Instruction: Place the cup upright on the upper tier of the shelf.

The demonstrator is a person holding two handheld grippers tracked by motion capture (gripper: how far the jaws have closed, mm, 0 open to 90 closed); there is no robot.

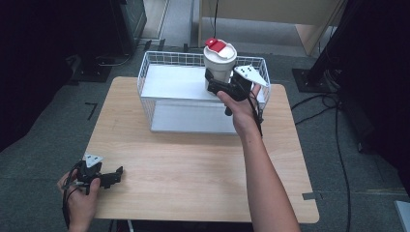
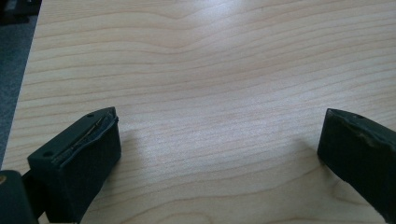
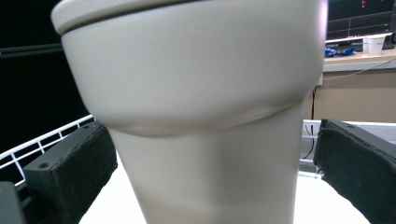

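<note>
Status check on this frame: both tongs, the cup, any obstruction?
Left tongs open, over bare wooden table. Right tongs open, straddling beige lidded cup in white wire basket. Nothing blocking.

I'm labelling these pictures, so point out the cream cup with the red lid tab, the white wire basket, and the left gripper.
cream cup point(image 1: 219, 65), high view, upper body below the lid.
white wire basket point(image 1: 145, 79), high view, left rim wire.
left gripper point(image 1: 117, 173), high view, at the jaw tips.

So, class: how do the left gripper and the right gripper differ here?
The left gripper rests low at the table's near corner with nothing between its jaws; the right gripper is raised at the wire basket, its jaws either side of the cream cup. Both are black and open.
</note>
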